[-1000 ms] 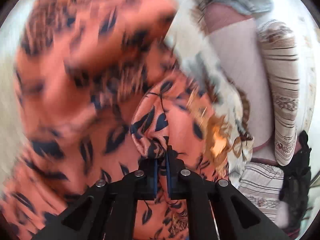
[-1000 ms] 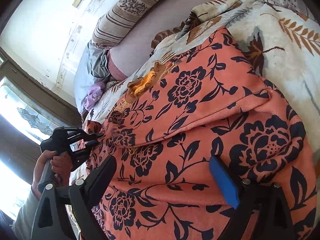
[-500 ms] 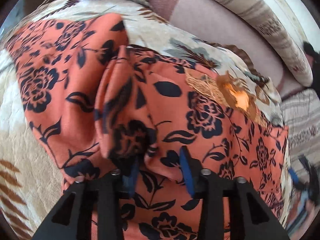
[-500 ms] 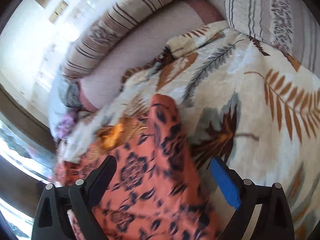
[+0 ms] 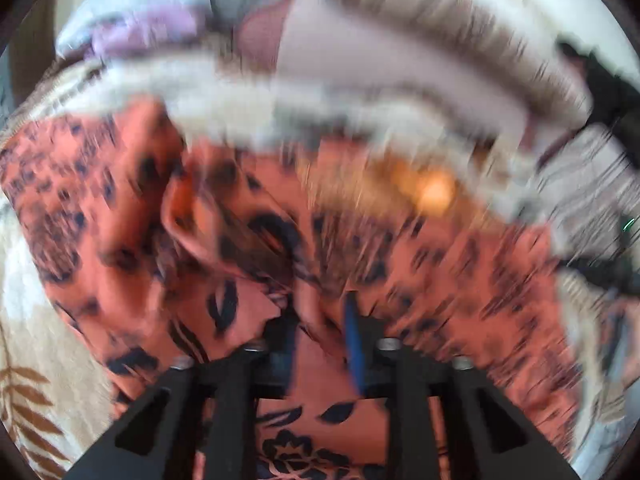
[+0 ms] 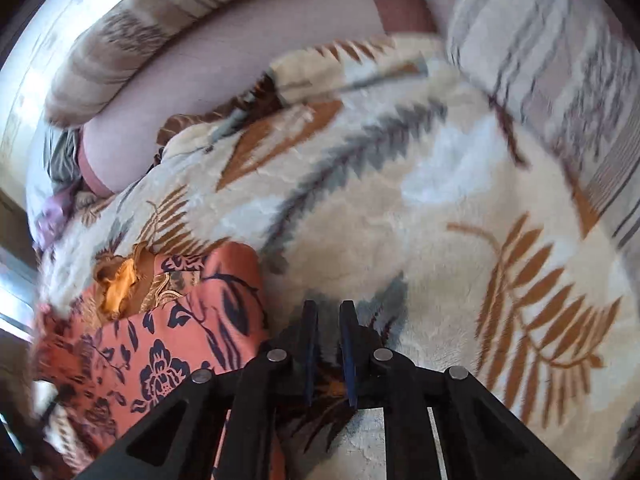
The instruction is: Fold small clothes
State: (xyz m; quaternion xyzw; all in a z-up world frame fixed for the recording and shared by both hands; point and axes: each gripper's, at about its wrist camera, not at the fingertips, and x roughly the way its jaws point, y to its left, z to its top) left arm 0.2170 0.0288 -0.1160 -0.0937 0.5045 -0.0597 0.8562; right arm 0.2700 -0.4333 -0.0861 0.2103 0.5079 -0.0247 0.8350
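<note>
Orange floral garment [image 5: 248, 240], blurred, no legible writing

One orange garment [image 6: 160, 344], one blanket [image 6: 400, 220], two striped pillows [image 6: 132, 44].

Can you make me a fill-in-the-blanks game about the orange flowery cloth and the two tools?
1. The orange garment has dark ____ printed on it.
2. It lies on a cream blanket patterned with ____.
3. In its own view, the right tool has the garment on its ____ side.
4. The left tool has ____ pads.

Missing words: flowers; leaves; left; blue
</note>
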